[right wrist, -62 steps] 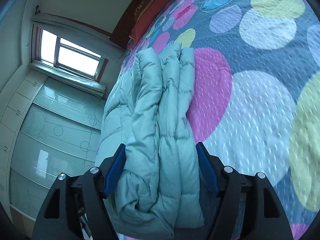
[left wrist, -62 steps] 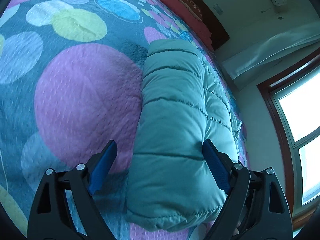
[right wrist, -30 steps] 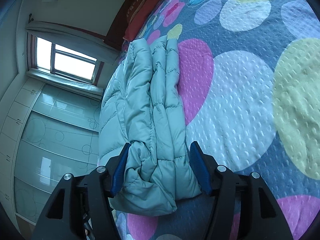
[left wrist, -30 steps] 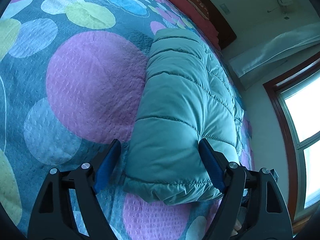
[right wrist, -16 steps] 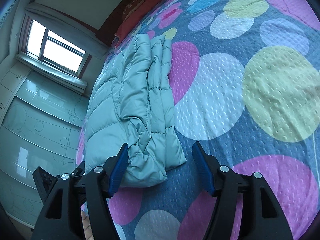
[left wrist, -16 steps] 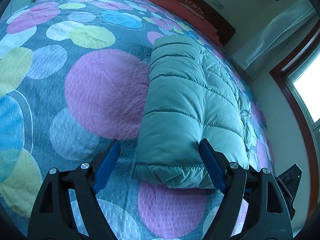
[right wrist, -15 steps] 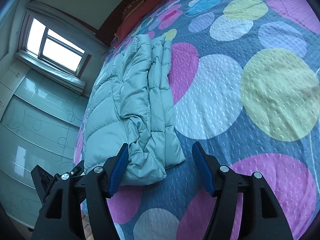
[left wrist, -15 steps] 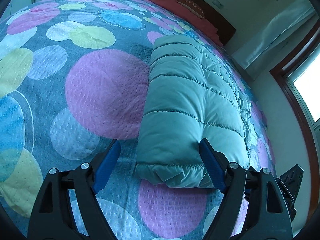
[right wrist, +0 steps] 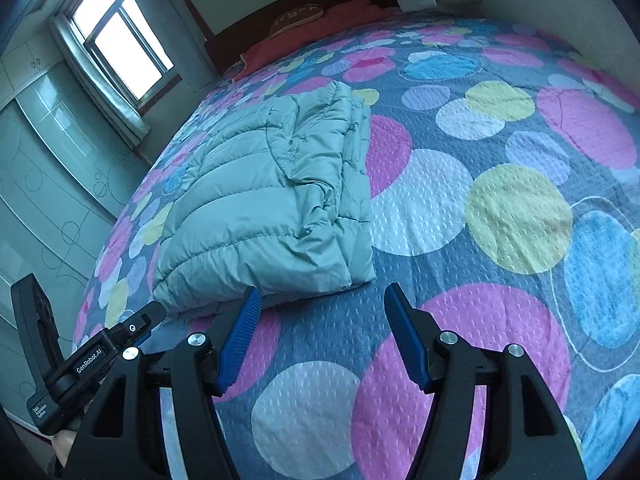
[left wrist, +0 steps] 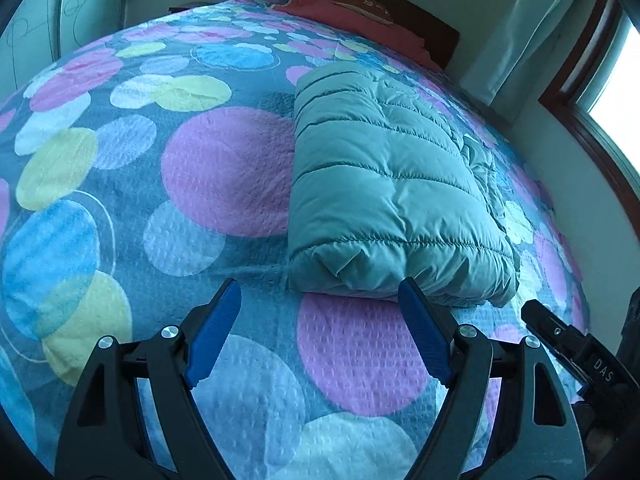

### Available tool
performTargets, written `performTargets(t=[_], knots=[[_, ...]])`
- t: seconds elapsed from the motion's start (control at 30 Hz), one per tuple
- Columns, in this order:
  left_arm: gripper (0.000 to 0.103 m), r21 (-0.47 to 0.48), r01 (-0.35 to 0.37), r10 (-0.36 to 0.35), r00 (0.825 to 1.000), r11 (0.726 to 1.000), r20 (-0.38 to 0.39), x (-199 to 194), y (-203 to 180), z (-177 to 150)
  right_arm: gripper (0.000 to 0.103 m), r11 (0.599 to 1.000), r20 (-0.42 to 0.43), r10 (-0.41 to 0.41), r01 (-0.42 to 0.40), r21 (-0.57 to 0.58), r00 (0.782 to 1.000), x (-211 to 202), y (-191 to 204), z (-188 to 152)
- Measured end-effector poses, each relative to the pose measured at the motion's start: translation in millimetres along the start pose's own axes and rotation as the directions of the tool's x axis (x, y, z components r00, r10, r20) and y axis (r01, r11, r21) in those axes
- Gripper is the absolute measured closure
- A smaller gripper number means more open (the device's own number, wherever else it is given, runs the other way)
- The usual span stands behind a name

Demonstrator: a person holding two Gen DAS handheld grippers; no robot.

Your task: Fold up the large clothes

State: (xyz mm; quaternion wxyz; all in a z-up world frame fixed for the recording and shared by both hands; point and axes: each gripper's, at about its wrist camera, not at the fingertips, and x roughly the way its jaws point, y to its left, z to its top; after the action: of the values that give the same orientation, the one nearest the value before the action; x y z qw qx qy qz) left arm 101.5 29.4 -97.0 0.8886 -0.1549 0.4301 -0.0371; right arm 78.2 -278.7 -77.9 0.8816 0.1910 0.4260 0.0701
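Left-wrist view: your left hand-held gripper (left wrist: 320,312) stands wide and empty at the lower centre of the frame, its blue pads clear of the folded teal down jacket (left wrist: 384,184), which lies on the bed (left wrist: 224,168) above and slightly right of the fingertips. The jacket's long axis runs away from you toward the red pillow (left wrist: 360,4) at the top of the frame, so its near short edge faces both tools. Right-wrist view: your right hand-held gripper (right wrist: 322,312) is likewise parted and holds nothing; the jacket (right wrist: 272,200) sits above and left of it. Neither hand appears clearly nearer; each would meet one near corner first.
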Motion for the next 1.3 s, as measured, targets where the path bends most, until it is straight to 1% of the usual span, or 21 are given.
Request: performTargets(t=[0.03, 0.1, 0.27, 0.5, 0.67, 0.73, 1.3], knots=[[0.020, 0.015, -0.018, 0.018, 1.000, 1.000, 0.014, -5.6, -1.3, -0.5, 0.039, 1.000, 0.006, -0.013, 0.013, -0.016, 1.000, -4.9, 6.3, -2.4], [0.013, 0.047, -0.052, 0.050, 0.998, 0.998, 0.049, -18.6, -5.0, -1.2, 0.039, 0.998, 0.017, -0.041, 0.041, -0.052, 0.999, -11.8, 15.6, -4.6], [0.012, 0.114, -0.104, 0.089, 0.987, 0.988, 0.131, -50.7, -15.1, -0.1, 0.039, 0.991, 0.050, -0.069, 0.075, -0.114, 0.996, -24.2, 35.5, -4.2], [0.008, 0.125, -0.159, 0.132, 0.970, 0.979, 0.204, -81.9, -25.4, -3.2, 0.039, 0.976, 0.109, -0.097, 0.116, -0.184, 0.989, -46.0, 55.4, -7.0], [0.007, 0.134, -0.184, 0.154, 0.966, 0.974, 0.207, -86.1, -30.2, -5.3, 0.038, 0.968, 0.134, -0.106, 0.132, -0.211, 0.985, -53.3, 62.0, -9.8], [0.007, 0.144, -0.193, 0.161, 0.965, 0.971, 0.208, -86.6, -33.0, -6.8, 0.034, 0.969, 0.138, -0.103, 0.131, -0.212, 0.985, -54.3, 62.2, -10.3], [0.007, 0.163, -0.197, 0.164, 0.967, 0.967, 0.196, -86.3, -41.4, -13.0, 0.034, 0.970, 0.143, -0.093, 0.122, -0.210, 0.985, -57.0, 61.7, -11.6]])
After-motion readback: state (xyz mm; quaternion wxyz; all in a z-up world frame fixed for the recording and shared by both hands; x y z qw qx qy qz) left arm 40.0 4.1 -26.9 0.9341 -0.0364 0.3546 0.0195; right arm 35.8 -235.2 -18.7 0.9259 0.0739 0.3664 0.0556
